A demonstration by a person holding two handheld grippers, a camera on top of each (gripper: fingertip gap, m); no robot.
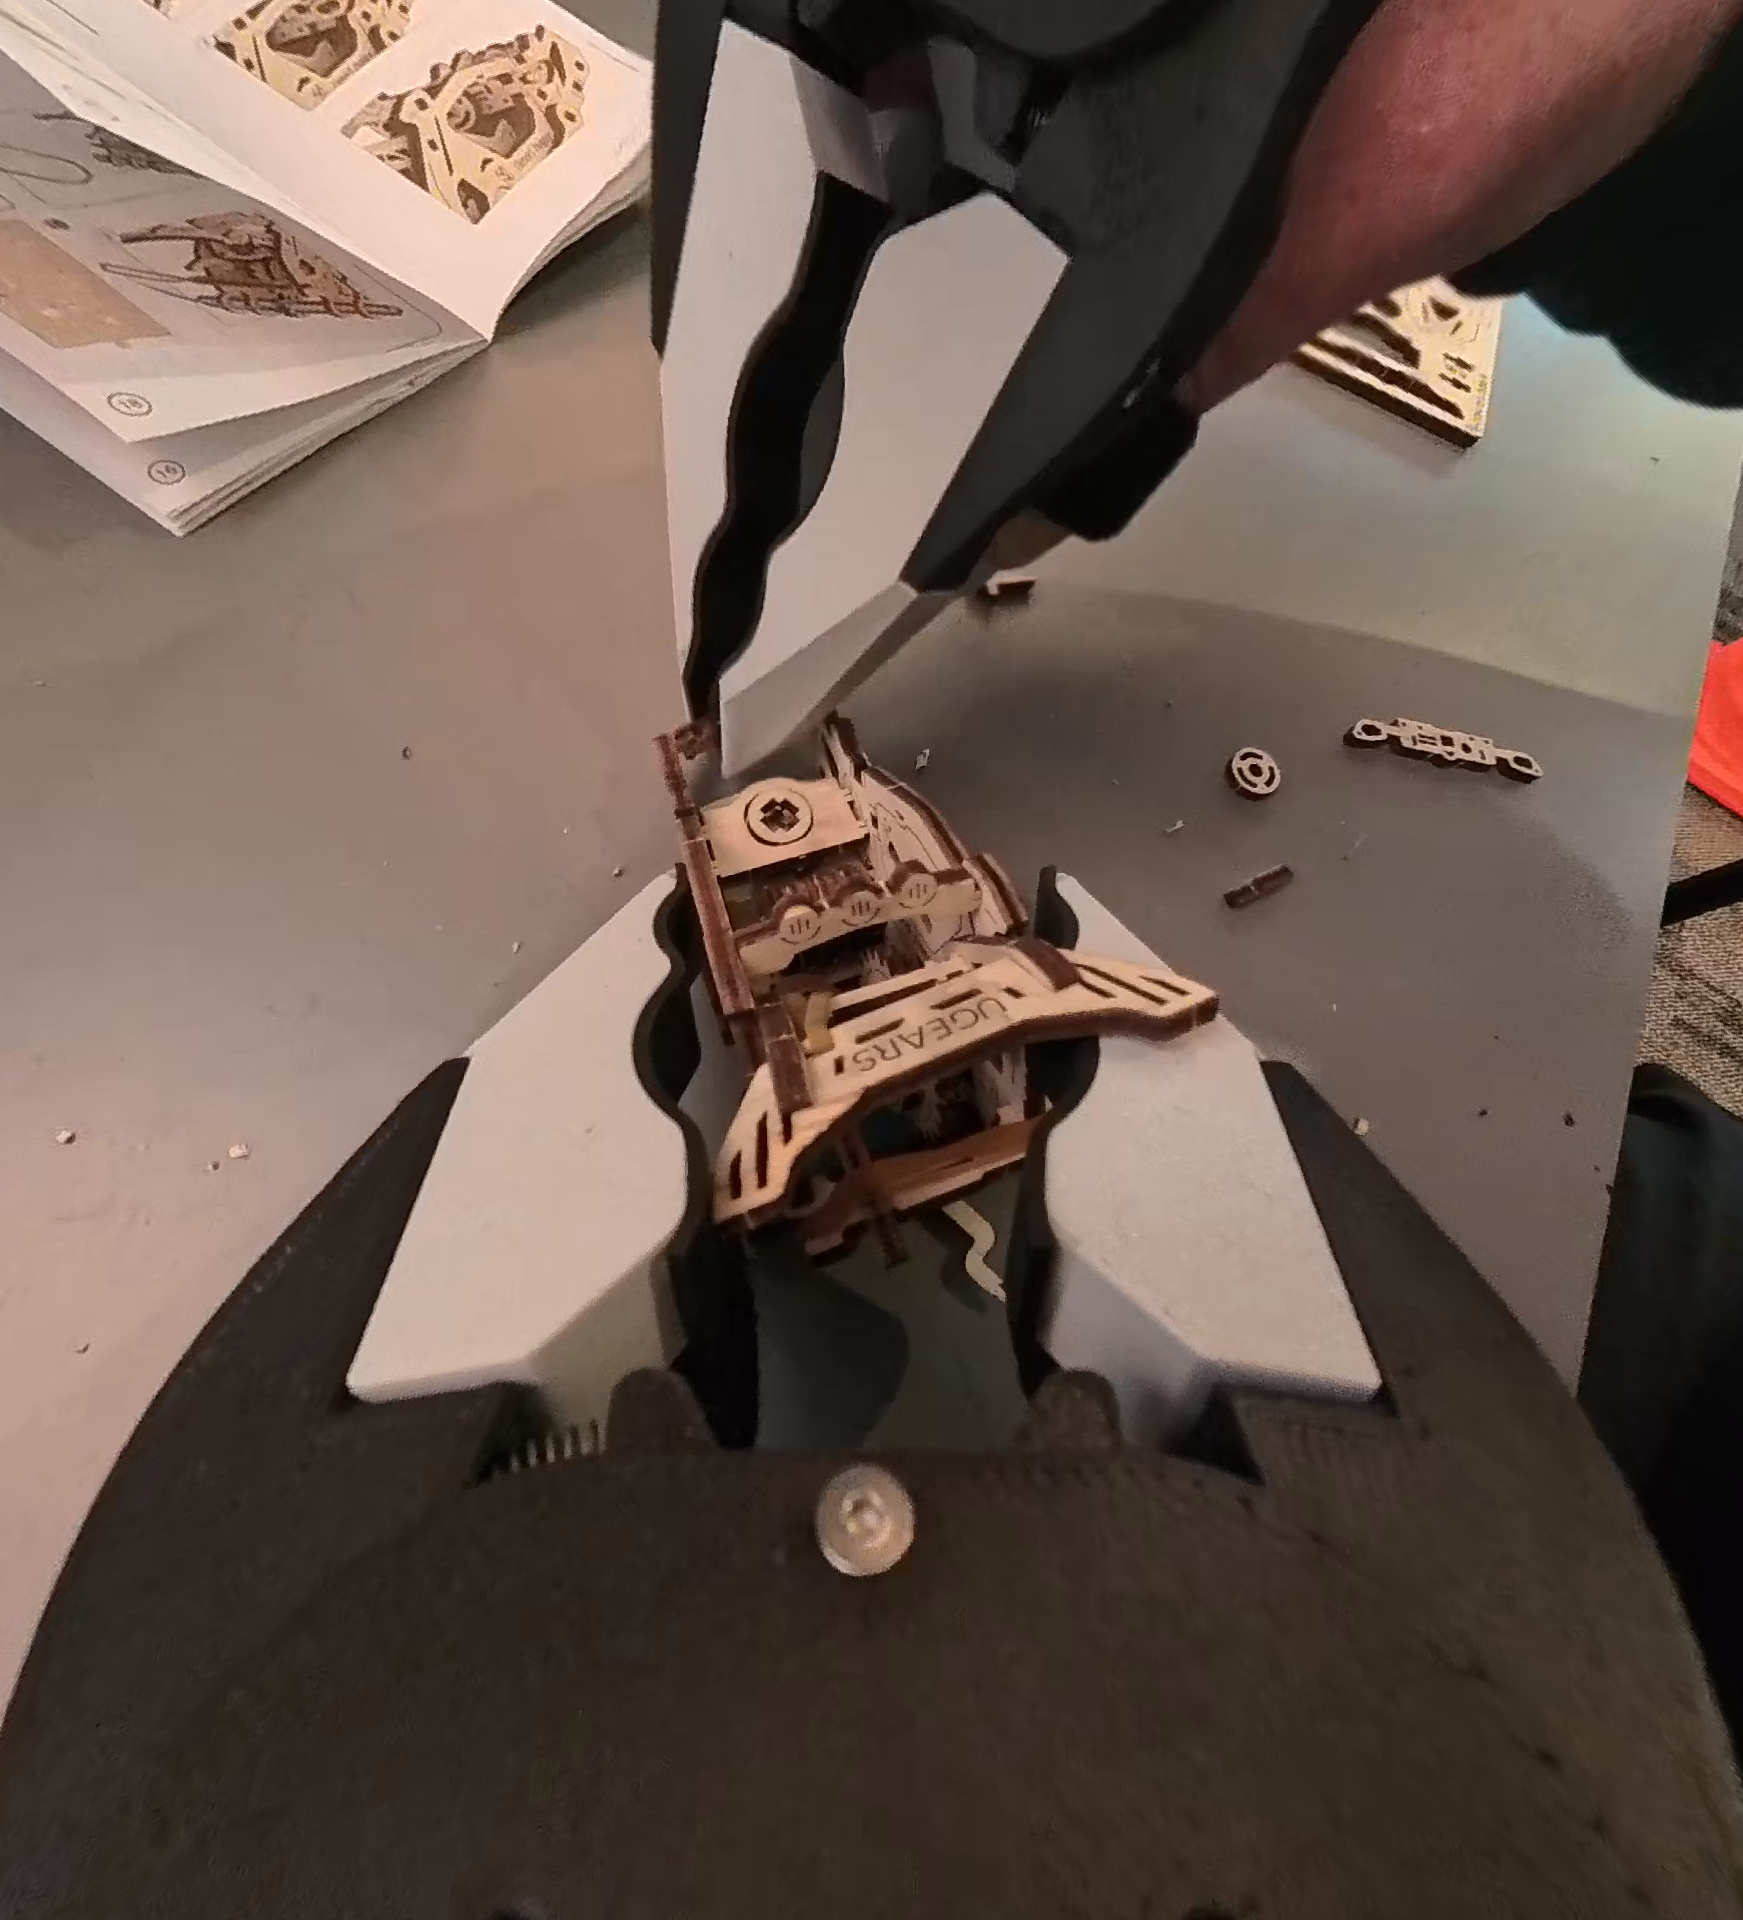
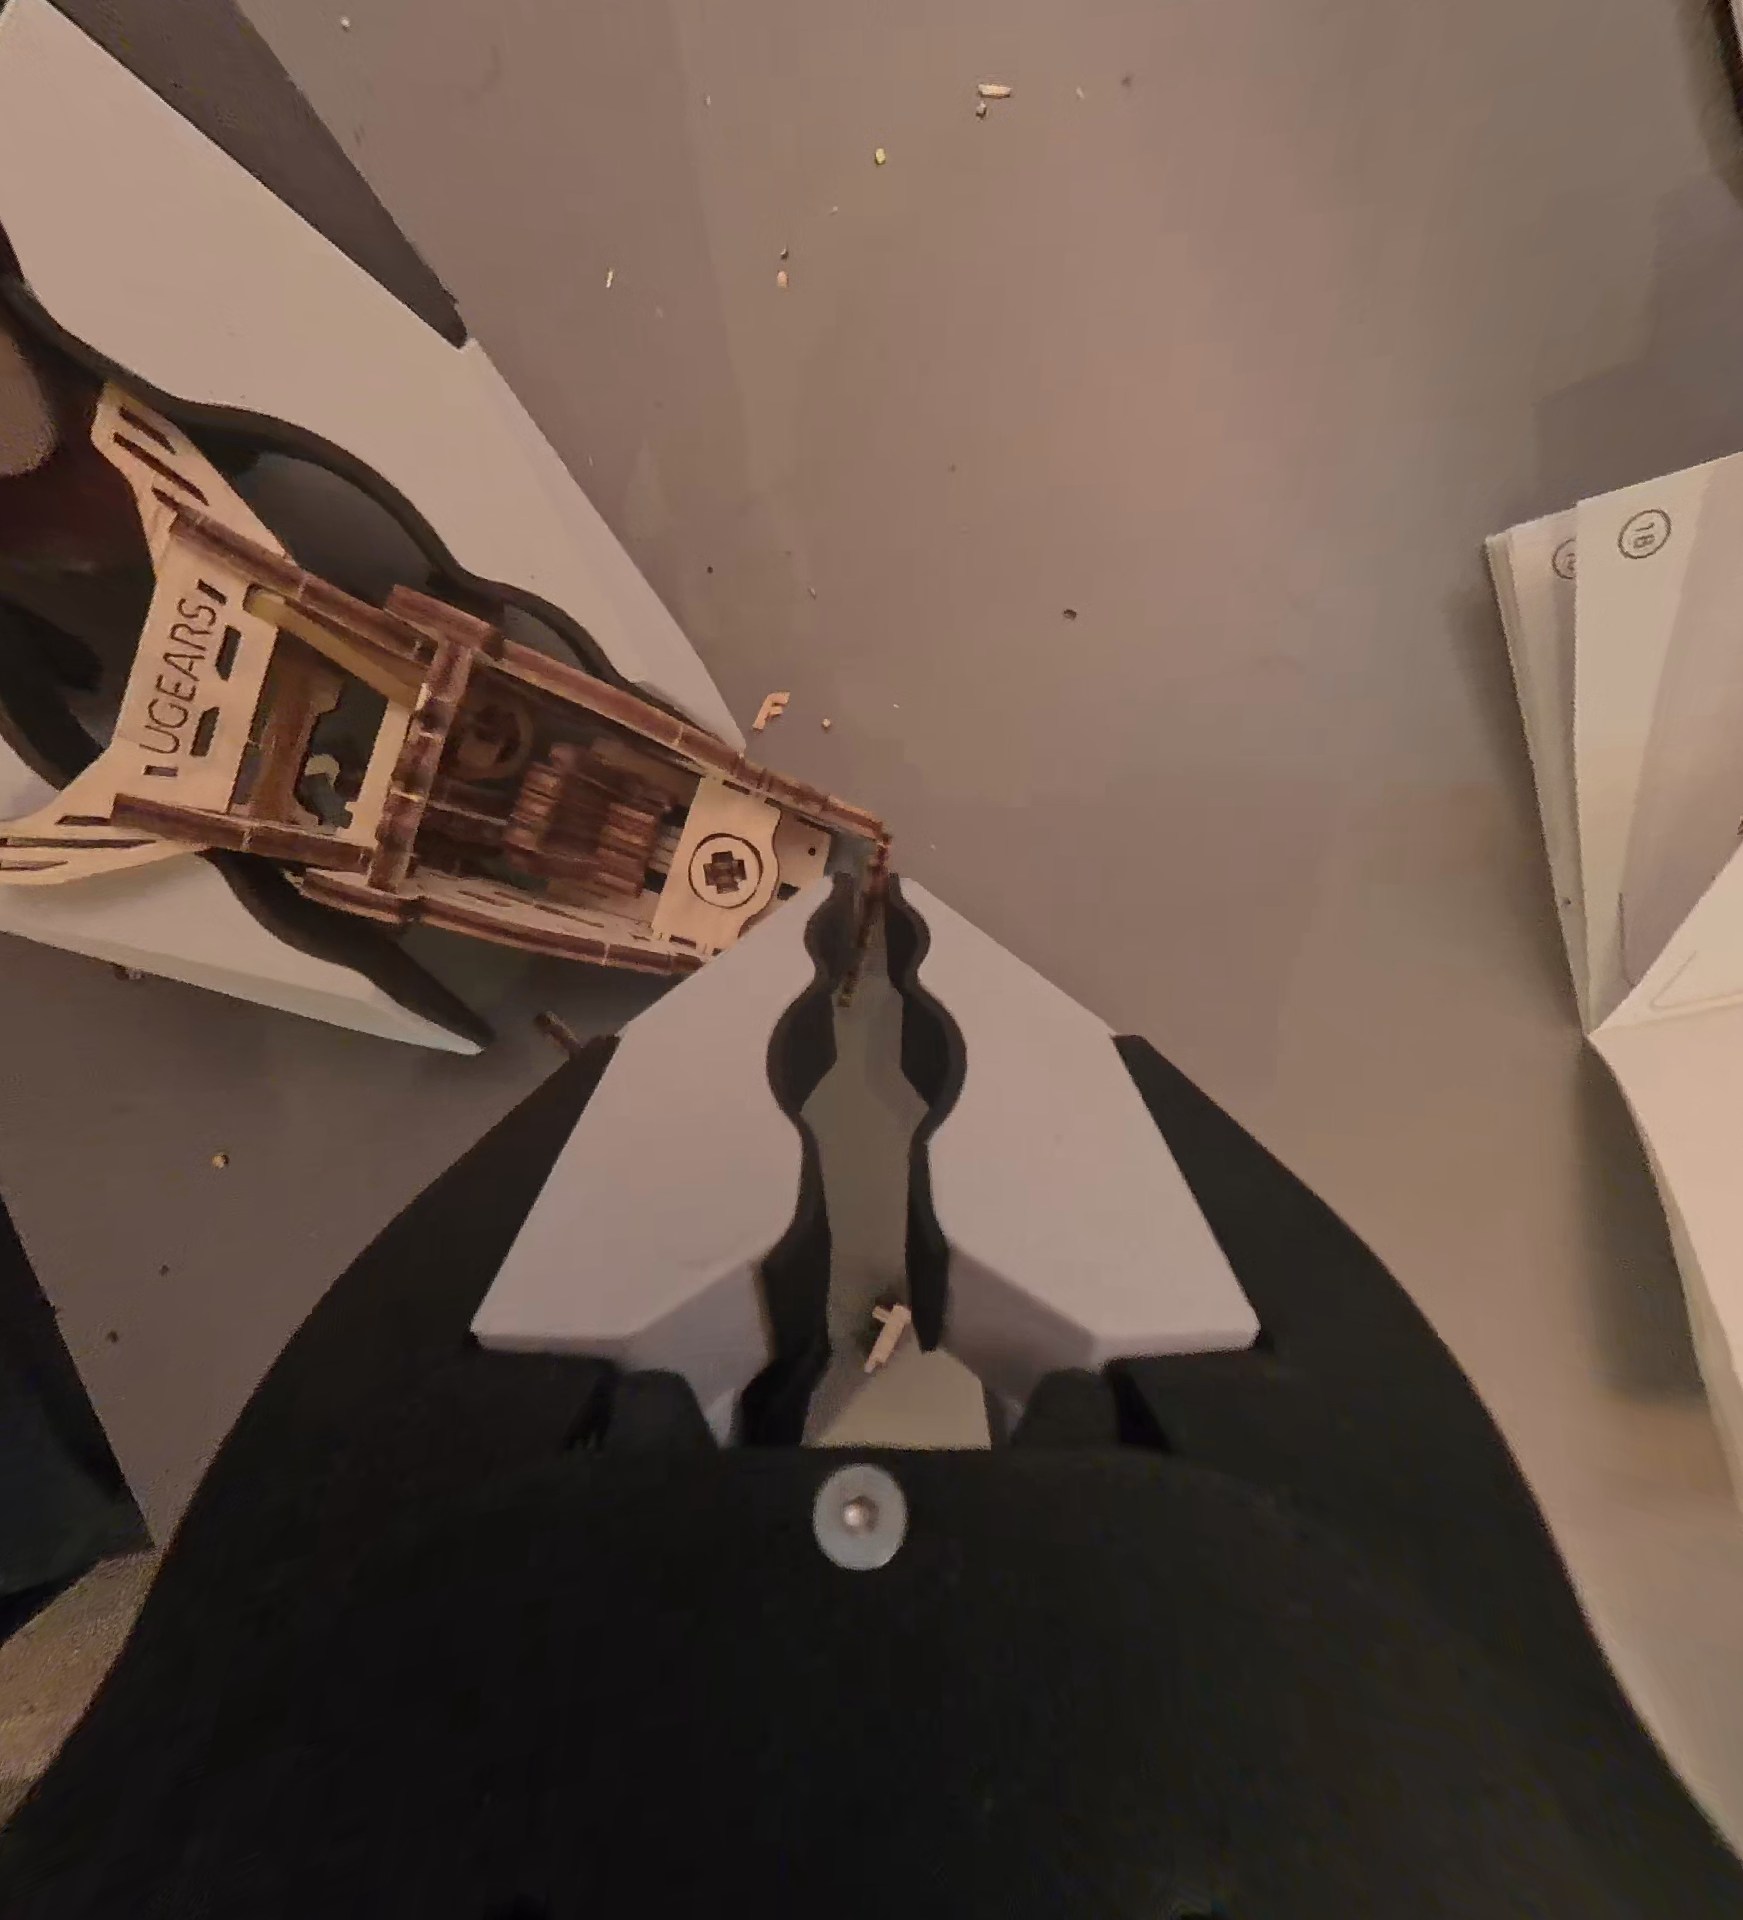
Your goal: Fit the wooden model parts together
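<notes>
The wooden model [image 1: 846, 966], a small car-like body of pale and dark laser-cut parts, is held above the grey table between my left gripper [image 1: 862, 904] fingers, which are shut on its sides. In the right wrist view the model [image 2: 451, 769] lies slanted at the left, between the left gripper's white fingers [image 2: 171, 260]. My right gripper [image 2: 862, 896] is closed on a thin dark wooden strip [image 2: 872, 920] at the model's front corner. In the left wrist view the right gripper [image 1: 709, 727] comes down from the top onto that strip [image 1: 682, 774].
An open instruction booklet [image 1: 223, 208] lies at the far left, also in the right wrist view [image 2: 1677, 779]. Loose parts lie to the right: a round piece [image 1: 1254, 774], a long piece [image 1: 1438, 750], a short stick [image 1: 1259, 886]. A wooden parts sheet [image 1: 1407, 364] lies near the table's right edge. The gap from one gripper's tips to the other's is roughly 5 cm. To reach the short stick [image 1: 1259, 886] in a straight line is about 7 cm for my left fingers, about 12 cm for my right.
</notes>
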